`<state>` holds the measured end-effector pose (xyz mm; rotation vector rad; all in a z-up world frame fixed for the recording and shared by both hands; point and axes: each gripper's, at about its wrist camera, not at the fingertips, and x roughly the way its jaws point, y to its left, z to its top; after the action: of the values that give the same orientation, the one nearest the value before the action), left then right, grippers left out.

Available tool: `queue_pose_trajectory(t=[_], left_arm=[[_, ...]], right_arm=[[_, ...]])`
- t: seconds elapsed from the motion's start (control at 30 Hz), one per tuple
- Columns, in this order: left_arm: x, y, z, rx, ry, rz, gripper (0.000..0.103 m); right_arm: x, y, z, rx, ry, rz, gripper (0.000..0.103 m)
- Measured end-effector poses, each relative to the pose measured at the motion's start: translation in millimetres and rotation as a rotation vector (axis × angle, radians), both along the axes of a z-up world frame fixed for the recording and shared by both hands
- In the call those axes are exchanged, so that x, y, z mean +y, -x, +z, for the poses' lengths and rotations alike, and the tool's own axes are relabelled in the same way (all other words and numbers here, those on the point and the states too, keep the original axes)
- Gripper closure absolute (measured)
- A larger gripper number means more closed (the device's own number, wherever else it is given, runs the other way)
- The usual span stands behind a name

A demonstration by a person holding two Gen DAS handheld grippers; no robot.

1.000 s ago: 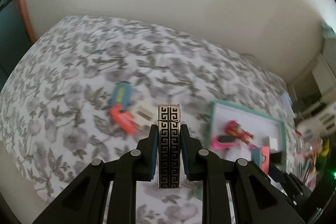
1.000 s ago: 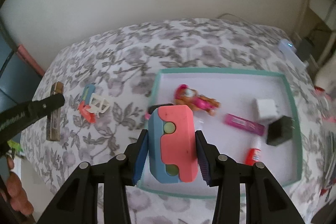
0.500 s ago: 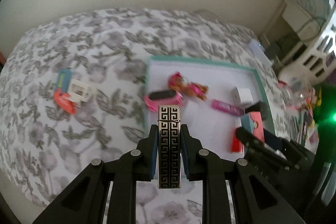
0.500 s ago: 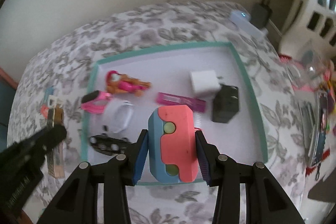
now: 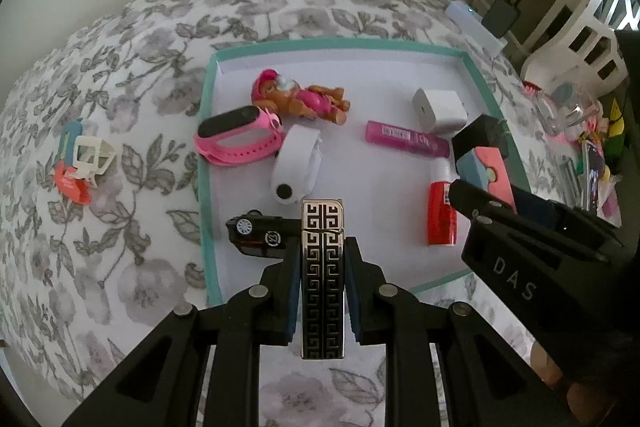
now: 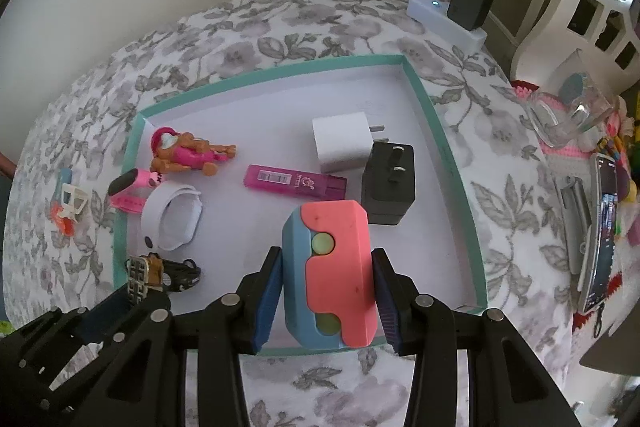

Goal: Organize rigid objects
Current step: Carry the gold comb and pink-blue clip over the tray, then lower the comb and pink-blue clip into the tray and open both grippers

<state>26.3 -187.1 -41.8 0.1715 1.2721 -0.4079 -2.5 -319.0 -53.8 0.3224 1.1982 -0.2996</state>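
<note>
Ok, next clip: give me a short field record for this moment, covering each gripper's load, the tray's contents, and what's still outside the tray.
left gripper: shut on patterned lighter
right gripper: shut on pink-and-blue toy block
tray: doll, pink band, white band, toy car, pink tube, white charger, black charger, red bottle
outside tray: small toys on floral cover
</note>
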Motion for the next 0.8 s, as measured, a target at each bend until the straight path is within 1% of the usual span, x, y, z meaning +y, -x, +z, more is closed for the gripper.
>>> queue_pose_trajectory(t=[0.27, 0.37, 0.57, 0.8], left_arm=[[-8, -3, -13, 0.018, -0.021, -0.011, 0.082], [-11, -4, -16, 0.012, -0.027, -0.019, 0.082], [-16, -7, -17, -0.023, -0.038, -0.036, 0.082], [-21, -13, -15, -0.068, -0.033, -0.043, 0.082]], right_arm=[[-4, 0, -7, 0.021, 0.002, -0.006, 0.057], [-5, -1, -10, 0.028, -0.002, -0.009, 0.057], [-7, -1, -17, 0.043, -0.010, -0.010, 0.057], [-8, -1, -17, 0.039, -0.015, -0.015, 0.057]])
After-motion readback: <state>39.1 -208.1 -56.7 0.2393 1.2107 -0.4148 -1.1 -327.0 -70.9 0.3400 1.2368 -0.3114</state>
